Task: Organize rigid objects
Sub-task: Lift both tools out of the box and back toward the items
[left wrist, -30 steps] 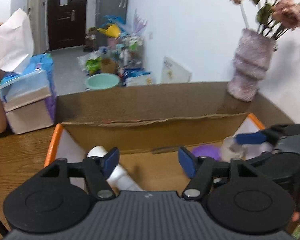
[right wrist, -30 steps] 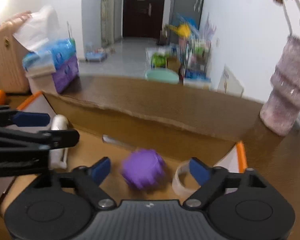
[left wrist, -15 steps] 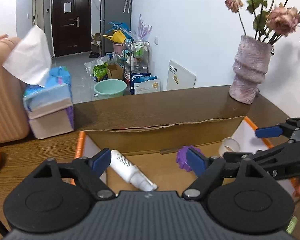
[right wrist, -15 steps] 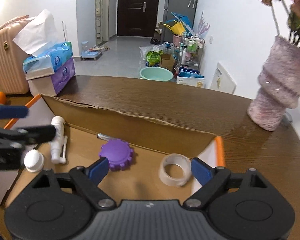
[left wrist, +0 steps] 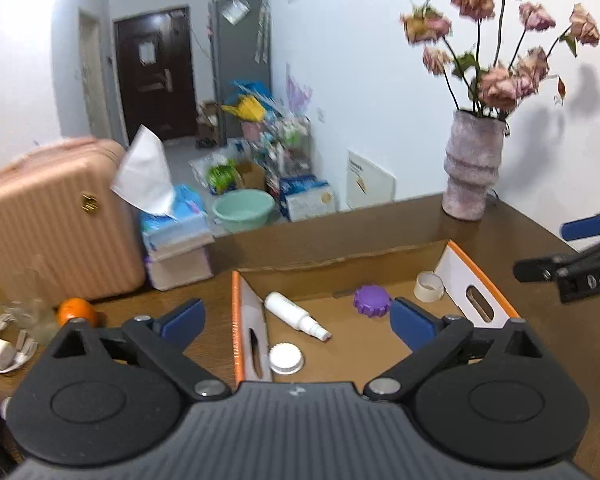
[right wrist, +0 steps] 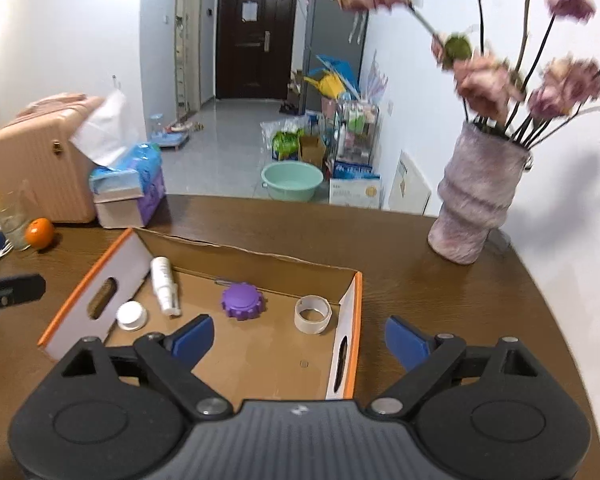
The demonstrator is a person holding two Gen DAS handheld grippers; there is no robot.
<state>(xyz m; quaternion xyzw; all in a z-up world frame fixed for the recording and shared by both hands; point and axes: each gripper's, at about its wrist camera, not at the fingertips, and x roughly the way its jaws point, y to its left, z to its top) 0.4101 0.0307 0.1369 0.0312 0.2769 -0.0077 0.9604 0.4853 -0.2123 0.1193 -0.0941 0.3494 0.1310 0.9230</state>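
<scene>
The box is set open on the bench, and four rigid things are already laid on its floor: the spray bottle toward the left wall, the white cap just beside it, the purple cap near the middle, and the tape roll near the right wall. The sorting is judged to be largely done; what is left cannot be told for certain.

Outside the box, a suitcase is seen at the far left, then a vase of flowers well apart on the right, a tissue box, and an orange. Nothing is found across the box opening.

The left gripper is held empty, its jaws having just been opening, now wide. The right gripper is likewise empty, its jaws also just widened, with nothing between them.
</scene>
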